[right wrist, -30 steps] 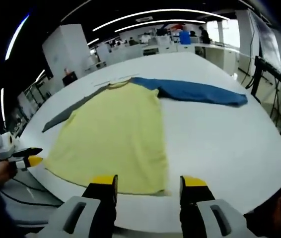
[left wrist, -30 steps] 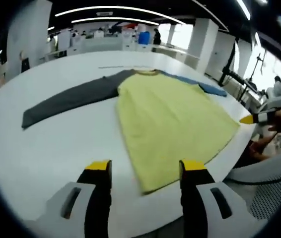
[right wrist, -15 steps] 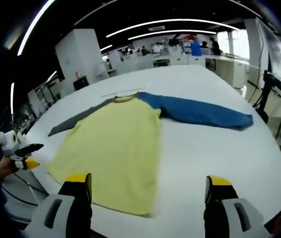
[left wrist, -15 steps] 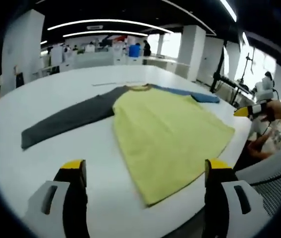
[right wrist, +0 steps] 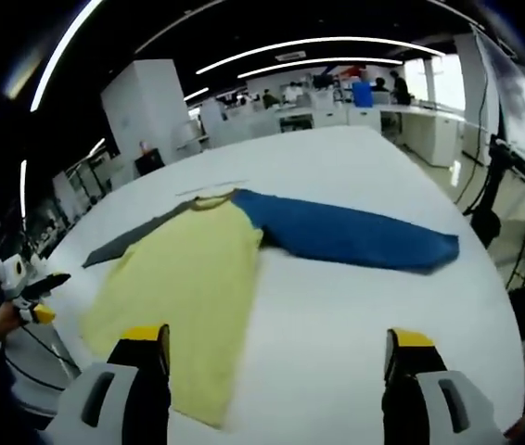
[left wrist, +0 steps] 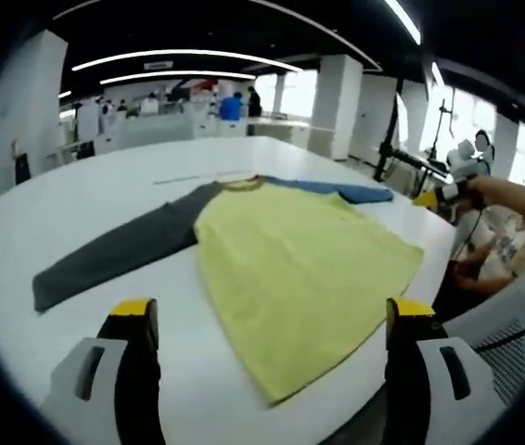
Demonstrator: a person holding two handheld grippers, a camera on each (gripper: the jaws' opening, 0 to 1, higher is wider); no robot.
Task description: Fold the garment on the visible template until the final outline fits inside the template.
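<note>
A long-sleeved shirt lies flat on the white table [left wrist: 105, 185]. Its yellow body [left wrist: 290, 269] spreads toward the near edge, with a grey sleeve [left wrist: 114, 255] stretched left and a blue sleeve [left wrist: 337, 190] at the far right. In the right gripper view the yellow body [right wrist: 179, 287] sits left, the blue sleeve [right wrist: 346, 236] runs right, and the grey sleeve [right wrist: 128, 241] shows at far left. My left gripper [left wrist: 272, 320] stands open above the near table edge, nothing between its jaws. My right gripper [right wrist: 276, 348] is open too, over bare table beside the shirt's hem.
A thin pale line [left wrist: 202, 176] marks the table beyond the collar, likewise the line [right wrist: 211, 188]. The other gripper [left wrist: 439, 197] shows at the right, held by a hand, and the other gripper [right wrist: 26, 297] at the left. Desks and pillars stand behind.
Both grippers opened wide from a narrower gap a second ago. The right gripper's view has swung right, off the yellow hem toward bare table. The shirt has not moved.
</note>
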